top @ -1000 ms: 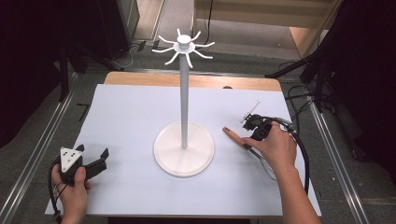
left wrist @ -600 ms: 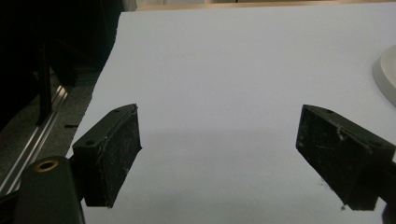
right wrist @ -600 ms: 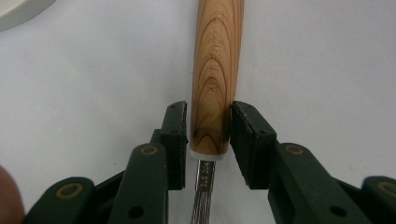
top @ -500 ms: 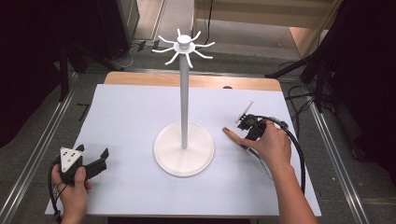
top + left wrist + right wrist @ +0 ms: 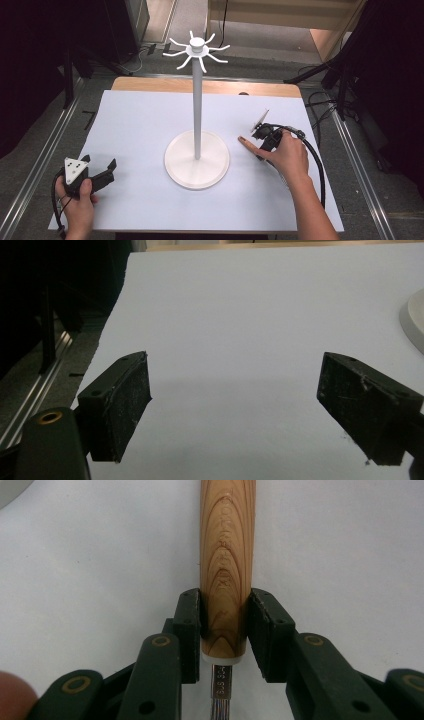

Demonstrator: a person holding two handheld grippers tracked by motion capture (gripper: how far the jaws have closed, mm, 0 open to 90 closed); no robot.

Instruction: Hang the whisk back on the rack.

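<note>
Our right gripper (image 5: 223, 630) is clamped on the wooden handle (image 5: 227, 555) of a utensil lying on the table (image 5: 140, 115) right of the stand (image 5: 197, 150); we should lift it level so the smooth, round, grained wood cannot twist. The metal shank (image 5: 221, 692) runs back between the jaws. Our left gripper (image 5: 235, 405) rests wide open and empty near the table's left corner.

The metal shank (image 5: 220, 687) bears small, unreadable stamped characters
</note>
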